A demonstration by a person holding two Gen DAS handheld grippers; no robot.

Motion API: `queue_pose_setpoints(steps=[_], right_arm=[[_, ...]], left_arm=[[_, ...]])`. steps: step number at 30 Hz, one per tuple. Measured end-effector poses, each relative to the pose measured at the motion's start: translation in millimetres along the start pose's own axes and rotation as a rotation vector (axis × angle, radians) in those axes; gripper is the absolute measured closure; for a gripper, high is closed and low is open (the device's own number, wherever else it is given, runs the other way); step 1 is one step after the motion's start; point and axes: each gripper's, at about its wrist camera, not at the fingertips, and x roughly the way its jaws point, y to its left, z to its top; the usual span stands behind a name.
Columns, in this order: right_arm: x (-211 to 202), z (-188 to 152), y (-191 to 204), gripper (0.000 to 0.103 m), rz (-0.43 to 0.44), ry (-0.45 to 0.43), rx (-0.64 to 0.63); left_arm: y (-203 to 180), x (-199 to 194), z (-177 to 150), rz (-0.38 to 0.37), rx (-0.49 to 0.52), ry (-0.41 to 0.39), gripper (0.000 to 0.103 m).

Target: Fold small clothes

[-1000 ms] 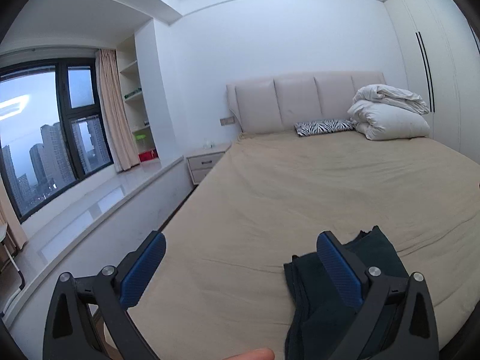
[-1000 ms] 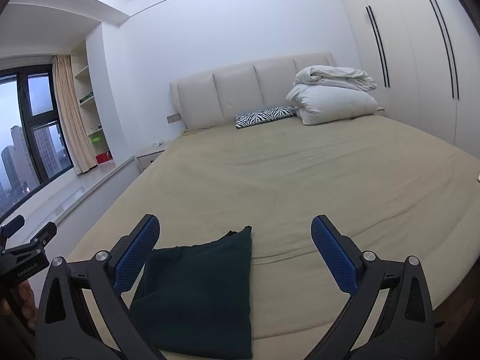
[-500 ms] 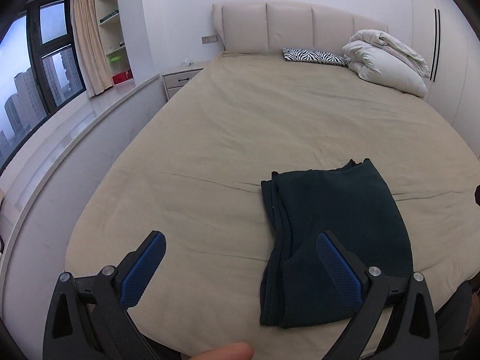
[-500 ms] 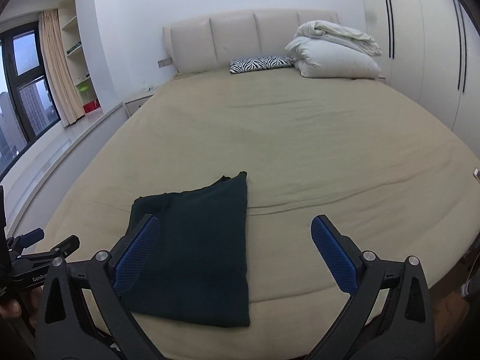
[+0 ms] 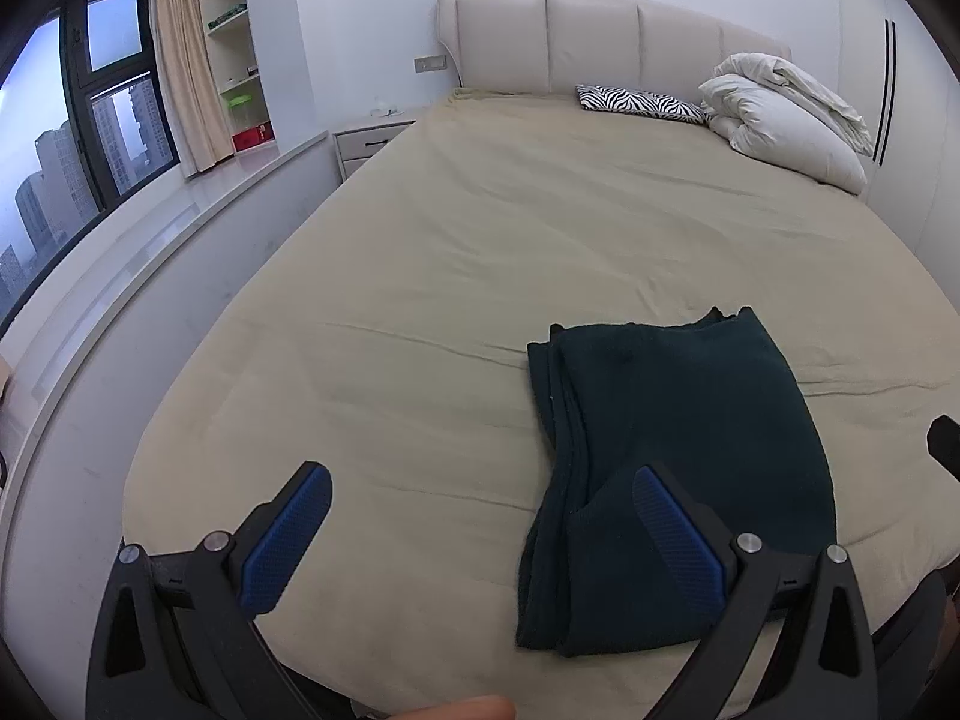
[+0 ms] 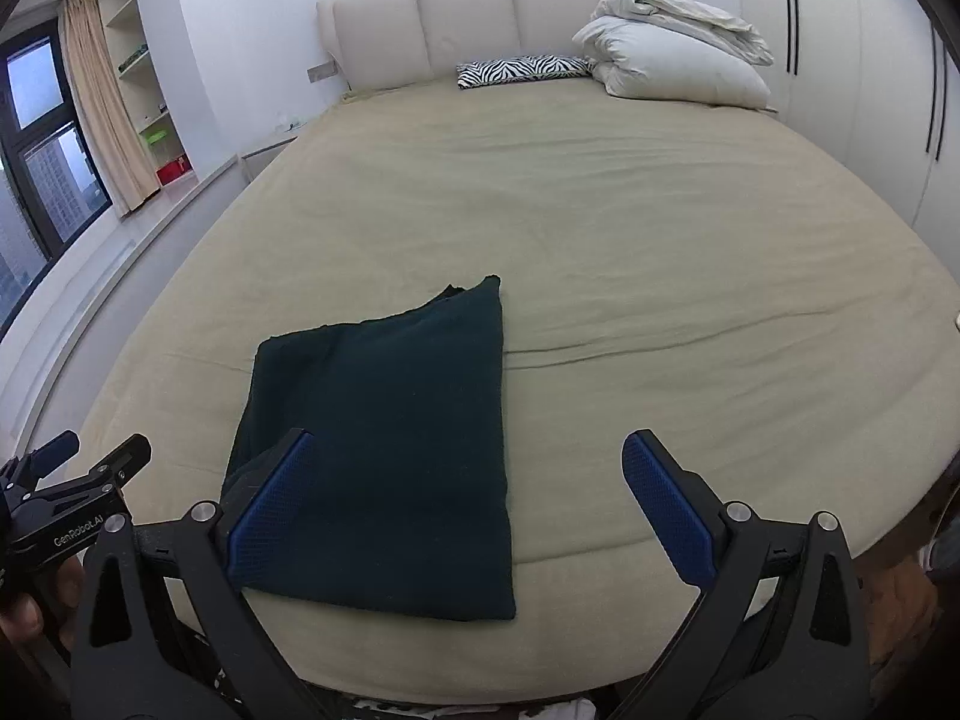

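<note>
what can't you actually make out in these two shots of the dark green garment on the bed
- Garment type: the dark green garment lies folded, so sleeves or legs are tucked out of sight in both views.
- Its near left corner: covered by the right gripper finger in the right wrist view.
- Its near edge: partly behind the left gripper finger in the left wrist view.
- Shelf items: too small to identify.
- Floor below the bed: cut off by the frame.
</note>
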Motion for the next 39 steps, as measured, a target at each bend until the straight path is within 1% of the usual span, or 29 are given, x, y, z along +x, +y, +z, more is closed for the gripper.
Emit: queue_pose_setpoints(steps=[4, 7, 11, 14, 16, 21, 23, 39], right_arm=[[-20, 1, 9, 0.000, 0.003, -0.089, -0.034], [-32, 1, 14, 0.000, 0.002, -0.147, -0.056], [-36, 1, 20, 0.000, 0.009, -0.170, -0.073], [-39, 1, 22, 0.000, 0.030, -0.184, -0.066], [-39, -1, 25, 0.000, 0.033, -0.194, -0.074], [-36, -7, 28, 0.000, 0.028, -0.200, -0.084], [-36, -8, 29, 0.000, 0.026, -0.207, -0.088], [-23, -10, 26, 0.000, 0.013, -0.169, -0.098]], left_arm=[[3, -10, 3, 0.013, -0.015, -0.057, 0.000], [3, -16, 5, 0.027, -0.012, -0.084, 0.000], [3, -19, 7, 0.031, -0.007, -0.098, 0.000], [2, -23, 7, 0.038, -0.007, -0.124, 0.000], [2, -23, 7, 0.039, -0.003, -0.124, 0.000], [3, -25, 6, 0.026, -0.012, -0.143, 0.000], [1, -26, 6, 0.034, -0.004, -0.150, 0.000], [-8, -20, 0, 0.010, 0.012, -0.118, 0.000]])
